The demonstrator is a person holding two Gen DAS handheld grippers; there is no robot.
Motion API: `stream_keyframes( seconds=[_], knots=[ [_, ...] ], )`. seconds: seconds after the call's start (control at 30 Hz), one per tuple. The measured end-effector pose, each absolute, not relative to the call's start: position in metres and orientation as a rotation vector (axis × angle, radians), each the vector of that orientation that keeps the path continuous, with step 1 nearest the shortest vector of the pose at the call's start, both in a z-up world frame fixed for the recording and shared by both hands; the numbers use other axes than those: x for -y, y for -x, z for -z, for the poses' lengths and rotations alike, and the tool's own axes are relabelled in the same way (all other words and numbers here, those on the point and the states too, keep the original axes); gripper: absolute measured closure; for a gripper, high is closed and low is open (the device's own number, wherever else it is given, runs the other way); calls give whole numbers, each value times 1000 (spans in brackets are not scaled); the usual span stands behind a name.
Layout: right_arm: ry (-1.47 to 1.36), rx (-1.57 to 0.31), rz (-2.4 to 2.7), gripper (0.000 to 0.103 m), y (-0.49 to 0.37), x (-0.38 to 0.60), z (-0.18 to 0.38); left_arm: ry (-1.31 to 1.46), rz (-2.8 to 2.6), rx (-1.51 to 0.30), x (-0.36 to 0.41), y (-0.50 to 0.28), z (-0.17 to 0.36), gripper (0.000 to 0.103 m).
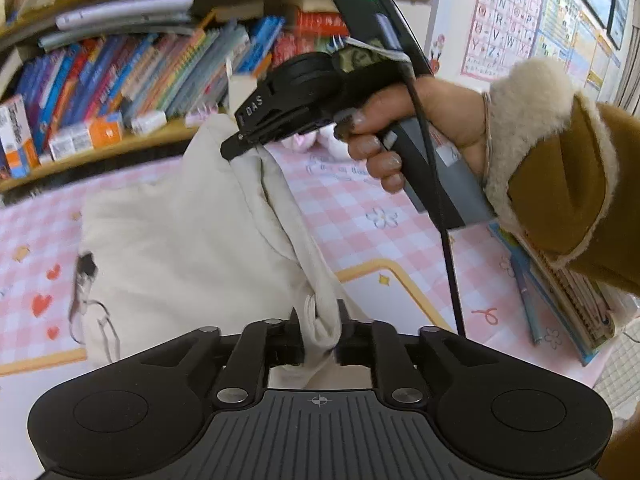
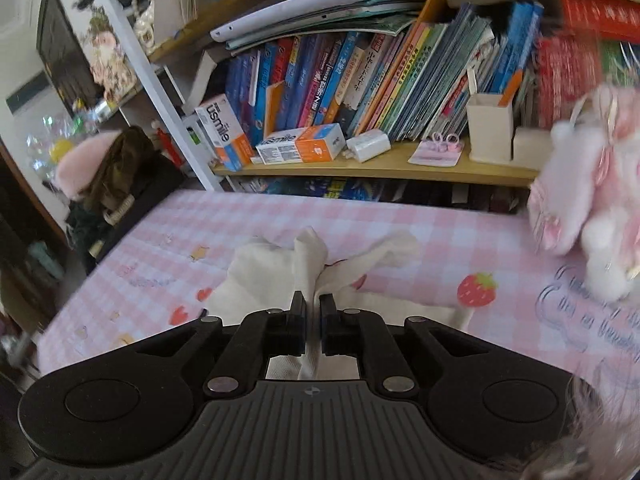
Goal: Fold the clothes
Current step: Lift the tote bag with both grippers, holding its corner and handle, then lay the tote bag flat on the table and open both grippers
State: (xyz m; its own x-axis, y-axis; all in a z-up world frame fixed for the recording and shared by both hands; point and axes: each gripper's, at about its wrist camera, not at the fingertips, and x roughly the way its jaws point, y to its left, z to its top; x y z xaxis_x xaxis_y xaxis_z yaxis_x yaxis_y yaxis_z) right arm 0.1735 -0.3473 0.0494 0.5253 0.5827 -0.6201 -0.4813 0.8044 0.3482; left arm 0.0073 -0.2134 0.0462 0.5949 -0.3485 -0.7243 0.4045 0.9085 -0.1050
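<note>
A cream garment with a printed figure near its left edge lies partly on the pink checked cover. My left gripper is shut on a bunched edge of it. My right gripper shows in the left wrist view, held by a hand in a brown fleece-lined sleeve, shut on the garment's far edge and lifting it. In the right wrist view my right gripper is shut on a fold of the white cloth, which hangs ahead of it over the cover.
A wooden shelf packed with books and boxes runs along the far edge of the cover. A pink plush toy sits at the right. Books and a pen lie at the cover's right edge. Posters hang on the wall.
</note>
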Motion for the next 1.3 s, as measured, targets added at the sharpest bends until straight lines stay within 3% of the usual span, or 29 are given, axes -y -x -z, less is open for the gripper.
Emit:
stream_keyframes(
  seconds=[0.03, 0.17, 0.63, 0.73, 0.77, 0.8, 0.97, 1.1, 1.23, 1.3],
  knots=[
    [-123, -829, -606, 96, -178, 347, -43, -71, 467, -853, 217, -7, -41, 74],
    [-118, -1003, -445, 61, -185, 360, -8, -82, 547, -922, 218, 3, -29, 65],
    [-264, -1023, -537, 62, -36, 407, -15, 126, 158, -946, 95, 21, -7, 63],
    [-243, -1039, -562, 74, -12, 394, -13, 142, 155, -959, 91, 21, 0, 63],
    [-214, -1034, -569, 93, -7, 389, -14, 138, 148, -971, 91, 20, 4, 63],
    [-170, -1029, -559, 98, -4, 383, -15, 131, 138, -985, 91, 19, 7, 64],
    [-244, -966, -547, 98, 10, 391, -37, 158, 123, -988, 87, 23, 16, 64],
    [-242, -1094, -447, 97, 0, 393, 8, 149, 128, -984, 88, 24, 17, 63],
    [-261, -1085, -431, 95, -2, 395, 11, 148, 136, -987, 85, 25, 16, 63],
    [-236, -1075, -409, 75, -1, 394, 7, 150, 131, -976, 82, 24, 12, 63]
  ],
)
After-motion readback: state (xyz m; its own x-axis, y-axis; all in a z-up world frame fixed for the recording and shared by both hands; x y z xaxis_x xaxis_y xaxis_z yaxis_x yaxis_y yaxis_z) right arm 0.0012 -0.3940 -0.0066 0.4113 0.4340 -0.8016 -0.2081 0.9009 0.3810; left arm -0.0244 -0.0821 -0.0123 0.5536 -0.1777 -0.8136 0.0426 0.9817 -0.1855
